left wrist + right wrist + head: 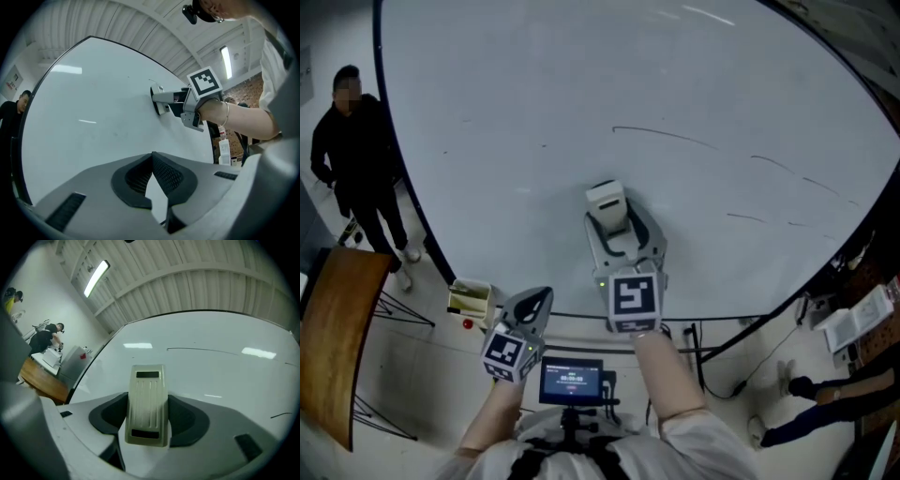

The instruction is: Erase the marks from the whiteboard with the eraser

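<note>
The right gripper (149, 414) shows, in its own view, jaws pinching the cream eraser (148, 390). Only the left gripper view shows the eraser flat against the whiteboard (84, 93). The left gripper (152, 176) has its jaws pressed together, empty. Thin marks (666, 137) run right of the eraser, and a person (356, 159) stands past the board's left edge.

Clamped in the right gripper's (148, 417) matt grey plastic jaws, the eraser (148, 399) is cream plastic with a ribbed back. Ahead of it the whiteboard (206, 376) is smooth and glossy, mirroring the ceiling lights (96, 277). The left gripper's (152, 157) black pads (168, 176) look rubbery, with a fine mesh texture.
</note>
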`<state>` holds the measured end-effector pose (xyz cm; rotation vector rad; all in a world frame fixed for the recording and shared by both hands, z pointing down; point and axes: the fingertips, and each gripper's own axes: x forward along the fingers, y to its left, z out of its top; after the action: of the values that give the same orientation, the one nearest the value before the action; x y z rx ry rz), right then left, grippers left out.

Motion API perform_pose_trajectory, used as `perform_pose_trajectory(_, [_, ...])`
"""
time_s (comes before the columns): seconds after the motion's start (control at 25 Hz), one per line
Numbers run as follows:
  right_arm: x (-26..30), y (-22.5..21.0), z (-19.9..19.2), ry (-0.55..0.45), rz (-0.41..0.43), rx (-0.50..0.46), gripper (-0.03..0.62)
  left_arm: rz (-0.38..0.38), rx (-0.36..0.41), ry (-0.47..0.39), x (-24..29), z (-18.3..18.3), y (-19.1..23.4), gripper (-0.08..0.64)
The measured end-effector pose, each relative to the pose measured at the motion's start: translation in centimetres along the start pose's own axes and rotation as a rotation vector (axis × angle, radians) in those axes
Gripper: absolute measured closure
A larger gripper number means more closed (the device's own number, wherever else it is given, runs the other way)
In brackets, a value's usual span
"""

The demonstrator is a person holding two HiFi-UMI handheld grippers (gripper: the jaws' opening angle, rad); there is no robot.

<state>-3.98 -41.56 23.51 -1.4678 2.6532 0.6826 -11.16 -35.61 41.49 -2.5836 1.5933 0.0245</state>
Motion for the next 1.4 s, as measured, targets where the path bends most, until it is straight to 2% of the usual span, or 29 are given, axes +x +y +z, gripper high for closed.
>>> perform_pose_trajectory(0.12, [1.1,1.0,-0.4,-0.014,-0.002,-0.098,0.331,0.025,-0.002,0.002,-0.7,-0.2,1.0,0.554])
perform_pose_trajectory(0.2, [1.2,0.5,-0.4,-0.037,-0.045,-0.191,0.331,0.028,0.001,0.008,-1.0,-0.6,1.4,0.554])
perform_pose_trajectory(0.28, [0.8,-0.7,-0.3,-0.063,-0.096,-0.226,0.331,0.033,-0.002,0.02,-1.1,-0.9,1.6,0.554])
perform_pose_trajectory(0.4, [-0.4,-4.1,-0.3,-0.068,-0.168,-0.147,0.33,0.03,-0.006,0.014,-0.9,-0.9,1.5,0.554])
perform_pose_trajectory(0.68, [-4.8,-13.9,-2.3,0.006,-0.358,0.033,0.33,-0.011,-0.004,0.008,-0.5,-0.8,1.0,0.554])
perform_pose_trajectory(0.8, [-5.7,-14.7,-2.8,0.018,-0.335,0.079,0.33,-0.03,-0.01,0.006,-0.4,-0.6,0.7,0.554])
perform_pose_trajectory(0.92, [-7.1,-13.5,-3.4,-0.009,-0.263,0.188,0.33,-0.035,-0.017,0.001,-0.7,-0.6,0.7,0.554])
perform_pose_trajectory(1.0, [-8.6,-12.3,-4.3,-0.003,-0.243,0.237,0.328,-0.044,-0.023,0.002,-1.1,-0.6,0.8,0.554])
perform_pose_trajectory(1.2, [-12.3,-8.6,-6.6,0.068,-0.251,0.259,0.33,-0.077,-0.035,0.008,-2.3,-0.9,0.7,0.554])
perform_pose_trajectory(1.4, [-15.0,-4.9,-8.4,0.114,-0.219,0.288,0.33,-0.11,-0.046,0.025,-3.9,-2.1,-0.1,0.554])
